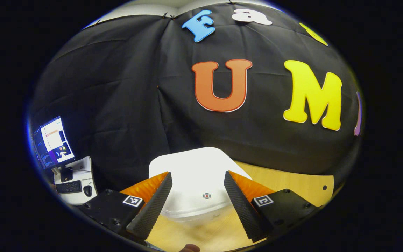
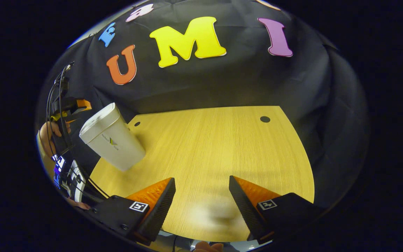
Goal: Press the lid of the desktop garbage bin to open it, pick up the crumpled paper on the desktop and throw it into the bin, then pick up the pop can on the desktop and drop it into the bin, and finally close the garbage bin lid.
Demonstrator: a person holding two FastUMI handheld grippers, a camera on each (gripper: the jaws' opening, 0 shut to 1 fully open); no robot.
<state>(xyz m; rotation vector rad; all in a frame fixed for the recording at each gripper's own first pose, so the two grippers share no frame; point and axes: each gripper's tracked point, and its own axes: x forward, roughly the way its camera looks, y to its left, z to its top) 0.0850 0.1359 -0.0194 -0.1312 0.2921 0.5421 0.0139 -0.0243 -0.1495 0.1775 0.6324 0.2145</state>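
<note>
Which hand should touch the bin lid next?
The left. Its gripper hangs open right over the closed lid of the bin. The right gripper is open over bare table, away from the bin.

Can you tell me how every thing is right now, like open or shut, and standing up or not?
Garbage bin: standing on the table, lid shut.
Left gripper: jaws open, hanging over the bin lid, holding nothing.
Right gripper: jaws open above the bare wooden table, holding nothing.
Monitor: switched on, screen lit, off to the side on a white desk.
</note>
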